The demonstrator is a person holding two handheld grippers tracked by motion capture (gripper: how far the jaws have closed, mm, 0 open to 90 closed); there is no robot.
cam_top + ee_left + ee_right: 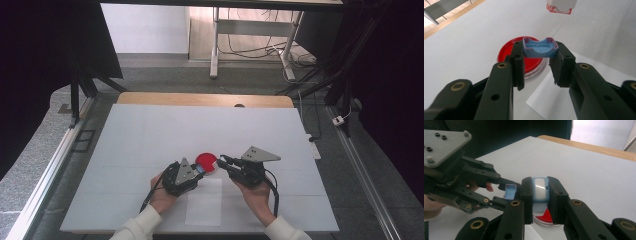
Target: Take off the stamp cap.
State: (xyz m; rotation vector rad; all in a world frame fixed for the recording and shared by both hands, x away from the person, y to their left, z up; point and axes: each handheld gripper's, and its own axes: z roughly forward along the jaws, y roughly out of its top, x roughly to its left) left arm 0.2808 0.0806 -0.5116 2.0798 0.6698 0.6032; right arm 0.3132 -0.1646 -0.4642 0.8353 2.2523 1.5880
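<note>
Looking down from the high view, saw two hands close together over the white table (pixel 150 135). Left gripper (pixel 200 170) and right gripper (pixel 222 161) almost met, tips just above a red round dish (pixel 204 160). Lay just beside that dish, a white paper sheet (pixel 205 202), nearer the person.

Looking along the left gripper view, saw the two black jaws shut on a small blue cap (pixel 539 47), open side up, red marks along its rim. Sat under and behind the cap, the red round dish (pixel 509 53), flat on the table. Lay at the lower right, a corner of the white paper sheet (pixel 549 100). Hung at the top edge, a white piece with red marks (pixel 560 6), too cut off to tell more.

Looking along the right gripper view, saw the jaws shut on a little blue box (pixel 540 188) with a shiny pale face, held upright. Peeked out below it, a bit of the red round dish (pixel 546 216). Came in from the left, the left gripper (pixel 510 192), holding the small blue cap (pixel 510 191) just beside the box, not quite touching.
</note>
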